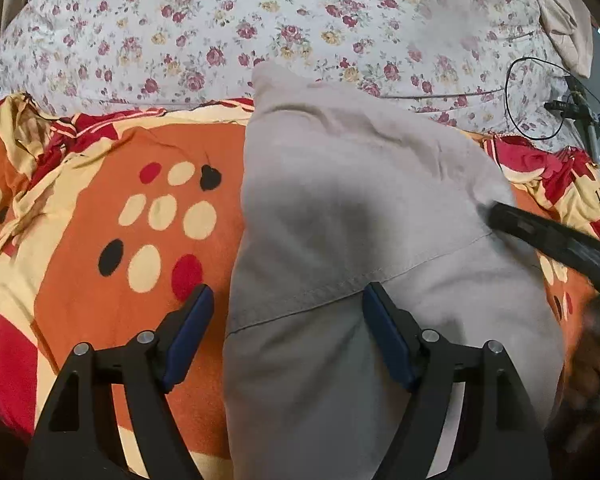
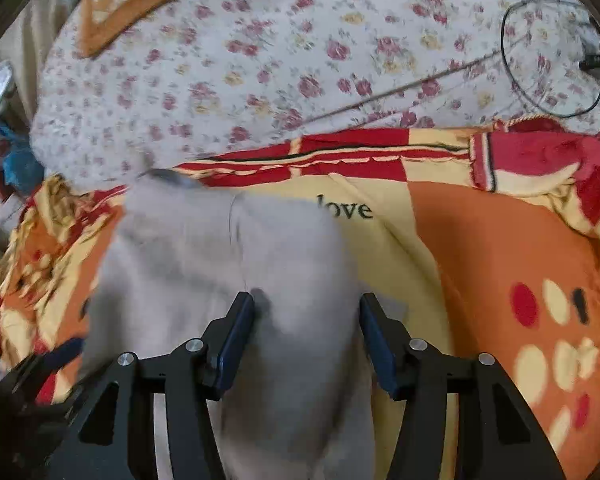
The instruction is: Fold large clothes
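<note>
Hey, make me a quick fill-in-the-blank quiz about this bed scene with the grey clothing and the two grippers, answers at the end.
1. The grey garment lies on an orange, red and cream ____.
2. Both the left gripper and the right gripper have their jaws ____.
3. The word printed on the blanket beside the garment is ____.
4. The white sheet behind is printed with small ____.

Answers: blanket; open; love; flowers

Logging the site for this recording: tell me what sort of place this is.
Likely a bedroom at home: the grey garment lies on an orange patterned blanket spread over a floral sheet, apparently a bed.
</note>
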Tool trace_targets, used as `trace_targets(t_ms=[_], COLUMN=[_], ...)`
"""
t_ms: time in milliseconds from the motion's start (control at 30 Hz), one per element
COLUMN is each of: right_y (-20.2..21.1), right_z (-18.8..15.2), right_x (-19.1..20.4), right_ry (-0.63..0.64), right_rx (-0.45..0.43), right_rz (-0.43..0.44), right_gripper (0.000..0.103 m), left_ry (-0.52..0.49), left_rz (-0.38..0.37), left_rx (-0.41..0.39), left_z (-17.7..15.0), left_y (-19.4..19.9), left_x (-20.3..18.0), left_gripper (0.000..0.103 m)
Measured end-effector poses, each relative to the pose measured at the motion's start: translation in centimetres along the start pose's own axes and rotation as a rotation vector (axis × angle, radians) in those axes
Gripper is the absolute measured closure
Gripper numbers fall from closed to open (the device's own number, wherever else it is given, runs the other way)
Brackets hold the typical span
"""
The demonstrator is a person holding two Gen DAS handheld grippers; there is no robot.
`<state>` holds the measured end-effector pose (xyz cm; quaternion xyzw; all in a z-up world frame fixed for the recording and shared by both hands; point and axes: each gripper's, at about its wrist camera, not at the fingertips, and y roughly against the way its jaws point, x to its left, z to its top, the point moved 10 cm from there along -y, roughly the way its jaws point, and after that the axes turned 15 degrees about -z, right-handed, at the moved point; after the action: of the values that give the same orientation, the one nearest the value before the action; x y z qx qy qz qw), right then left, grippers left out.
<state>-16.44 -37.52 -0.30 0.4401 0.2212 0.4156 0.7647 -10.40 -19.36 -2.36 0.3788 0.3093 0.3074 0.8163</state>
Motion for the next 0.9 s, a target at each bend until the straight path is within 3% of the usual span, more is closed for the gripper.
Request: trace_targets(t_ms=[133,200,333,467,600,900], right_y=[5.2,5.8,3.4,4.2,7.3,10.1], right_z=[-3.0,-4.7,-9.0,-9.8,-8.9,-7.3], right_x=[2.7,3.5,3.0,1.8,1.4,2.1], right_ry=[0.135,0.181,0.291,0.234,0.177,0.099], right_rx=[-0.060,-0.059,-0.006,-0.007,-0.073,-0.174], right_rz=[0.060,0.067,-0.051,-0.030,-0.015,-0.087], right_gripper=[0.045,0.047,0.048,0.046,0.043,0.023], left_ry=[-0.005,-0.016,-0.023,-0.054,-0.068,-0.066], left_rz=[0.009,0.017,0.010,0.036,0.058,0.073], left_rx=[-0.005,-0.010,-0.025,-0.040,-0.093,-0.186], left_z=[-0.1,-0.1,-0.4,-0.9,-1.1,-1.3], left_y=[0.4,0.7,1.6,3.1,5.0,8.5], left_x=[-0.1,-0.2,-0.8,-1.0,-1.0,-1.1], left_gripper=[0.026,0.026,0.026,0.026,0.026,0.026])
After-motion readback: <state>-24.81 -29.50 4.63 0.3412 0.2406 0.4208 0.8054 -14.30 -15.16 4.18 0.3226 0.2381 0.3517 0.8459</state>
